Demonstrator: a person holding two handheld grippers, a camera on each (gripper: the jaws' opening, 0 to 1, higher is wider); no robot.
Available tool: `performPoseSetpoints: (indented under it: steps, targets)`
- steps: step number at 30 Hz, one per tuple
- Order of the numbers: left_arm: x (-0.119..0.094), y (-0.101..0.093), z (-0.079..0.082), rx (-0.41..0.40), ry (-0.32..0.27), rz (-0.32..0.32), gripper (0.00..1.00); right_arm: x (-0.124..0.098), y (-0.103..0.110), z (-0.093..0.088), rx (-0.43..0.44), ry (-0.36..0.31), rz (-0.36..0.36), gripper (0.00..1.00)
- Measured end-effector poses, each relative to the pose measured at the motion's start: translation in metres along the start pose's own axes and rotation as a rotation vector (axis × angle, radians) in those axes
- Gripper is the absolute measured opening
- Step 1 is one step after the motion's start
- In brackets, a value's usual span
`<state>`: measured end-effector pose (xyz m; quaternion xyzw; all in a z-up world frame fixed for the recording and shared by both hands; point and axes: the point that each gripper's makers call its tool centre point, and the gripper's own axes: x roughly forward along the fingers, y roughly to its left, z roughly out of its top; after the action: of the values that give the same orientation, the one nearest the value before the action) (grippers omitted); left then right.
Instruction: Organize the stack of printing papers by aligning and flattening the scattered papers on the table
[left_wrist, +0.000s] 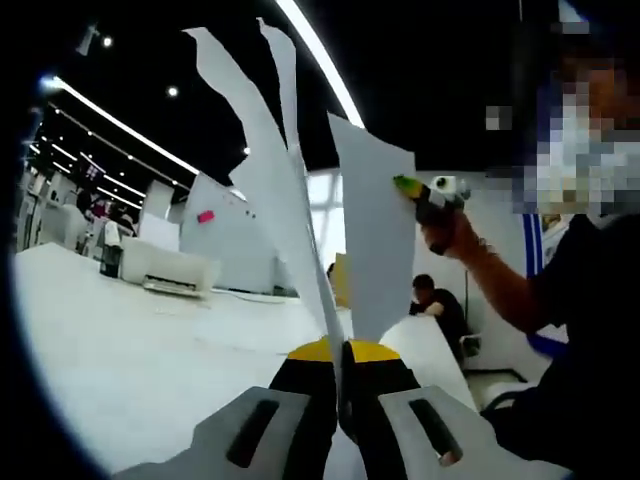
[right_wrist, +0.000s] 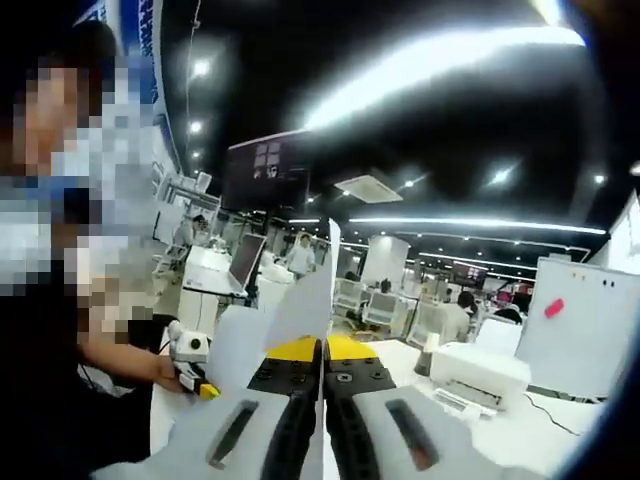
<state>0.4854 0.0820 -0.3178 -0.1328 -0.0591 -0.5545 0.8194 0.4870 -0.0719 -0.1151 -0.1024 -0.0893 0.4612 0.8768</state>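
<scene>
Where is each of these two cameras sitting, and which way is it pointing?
Left gripper view: rides the left gripper, looking along jaws shut on upright paper sheets, over the white table; the person's forearm and right gripper show.
Right gripper view: rides the right gripper, jaws shut on the sheets, facing the office; the person's hand with the left gripper shows.
Shared: the sheets, the printer, the whiteboard.

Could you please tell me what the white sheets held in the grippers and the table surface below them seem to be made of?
The thin white sheets look like plain matte printing paper: they curl and fan apart above the left gripper, which is shut on them. The right gripper also pinches a sheet. The white table looks like smooth laminate or coated board, faintly glossy; the exact material is unclear.
</scene>
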Motion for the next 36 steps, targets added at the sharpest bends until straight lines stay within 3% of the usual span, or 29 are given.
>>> performPoseSetpoints:
  steps: [14, 20, 36]
  targets:
    - [-0.001, -0.005, 0.004, -0.05, -0.017, -0.036, 0.06, 0.042, 0.008, -0.023, 0.036, 0.084, 0.067, 0.0]
    - [-0.001, -0.009, 0.008, -0.079, -0.034, -0.059, 0.07, 0.05, 0.008, -0.028, 0.038, 0.096, 0.073, 0.0]
    - [-0.002, -0.008, 0.007, -0.105, -0.036, -0.061, 0.06, 0.059, 0.001, -0.05, 0.157, 0.138, 0.036, 0.0]
